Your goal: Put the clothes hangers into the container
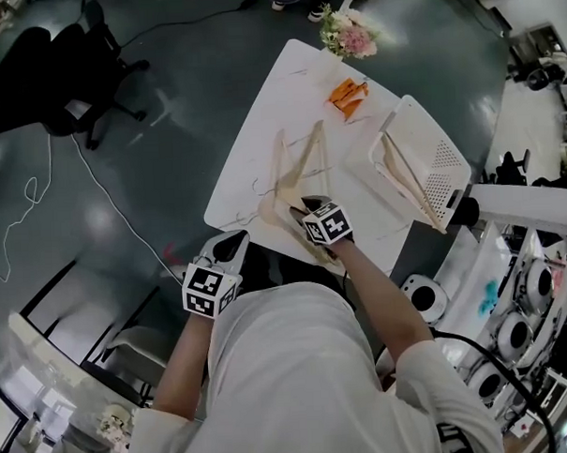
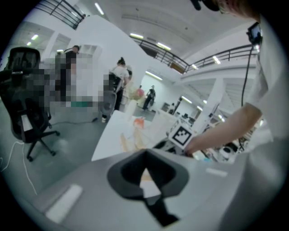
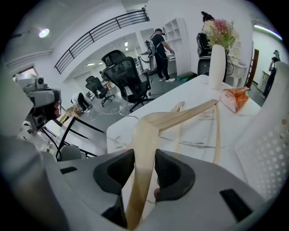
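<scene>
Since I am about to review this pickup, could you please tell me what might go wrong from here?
1. The right gripper holds the wooden hanger by one arm, away from its peak, so it may swing or slip when lifted.
2. A second hanger seems to touch it on the table and could get dragged along.
3. The container already holds a hanger; the new one may snag on it.

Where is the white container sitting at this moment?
In the head view the white container sits at the table's right edge, right of the wooden hangers, with one hanger already inside it.
</scene>
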{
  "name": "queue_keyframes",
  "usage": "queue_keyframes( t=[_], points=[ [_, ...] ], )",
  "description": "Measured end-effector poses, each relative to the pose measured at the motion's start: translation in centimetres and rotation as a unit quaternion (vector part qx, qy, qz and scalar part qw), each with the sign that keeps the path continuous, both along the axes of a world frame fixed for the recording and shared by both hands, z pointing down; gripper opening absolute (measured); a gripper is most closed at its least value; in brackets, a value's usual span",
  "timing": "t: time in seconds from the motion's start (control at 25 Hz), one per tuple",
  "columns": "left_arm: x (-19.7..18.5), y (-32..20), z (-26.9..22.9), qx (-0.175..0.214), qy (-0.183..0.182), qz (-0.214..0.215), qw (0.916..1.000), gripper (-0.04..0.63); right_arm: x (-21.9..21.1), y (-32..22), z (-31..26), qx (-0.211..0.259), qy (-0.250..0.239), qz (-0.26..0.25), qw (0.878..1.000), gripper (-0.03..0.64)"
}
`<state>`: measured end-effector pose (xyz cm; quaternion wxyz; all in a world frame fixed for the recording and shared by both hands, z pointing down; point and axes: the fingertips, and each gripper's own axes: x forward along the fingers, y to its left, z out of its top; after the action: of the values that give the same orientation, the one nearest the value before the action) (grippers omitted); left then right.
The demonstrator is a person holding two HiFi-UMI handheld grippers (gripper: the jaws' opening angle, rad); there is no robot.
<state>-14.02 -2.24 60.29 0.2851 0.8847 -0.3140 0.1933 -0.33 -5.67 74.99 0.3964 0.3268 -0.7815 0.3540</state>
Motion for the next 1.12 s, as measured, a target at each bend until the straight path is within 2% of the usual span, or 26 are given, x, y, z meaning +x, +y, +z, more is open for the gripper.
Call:
queue_keyframes(
  t=[0.4,0.76,1.12],
  points=[
    [2.8,0.5,-1.4,0.016,0.004,-0.003,0.9999,0.002,0.2,1.5,-6.2,0.013,-0.043,-0.045,0.998,0.137],
    [5.1,0.2,-1.6,0.021,0.001,0.004,0.9998,0.002,1.3,1.5,-12.5,0.019,-0.091,-0.055,0.994,0.137],
    [8.4,-0.5,-2.9,0.037,0.000,0.026,0.9990,0.002,4.3,1.9,-17.8,0.016,-0.110,-0.068,0.991,0.137]
  ],
)
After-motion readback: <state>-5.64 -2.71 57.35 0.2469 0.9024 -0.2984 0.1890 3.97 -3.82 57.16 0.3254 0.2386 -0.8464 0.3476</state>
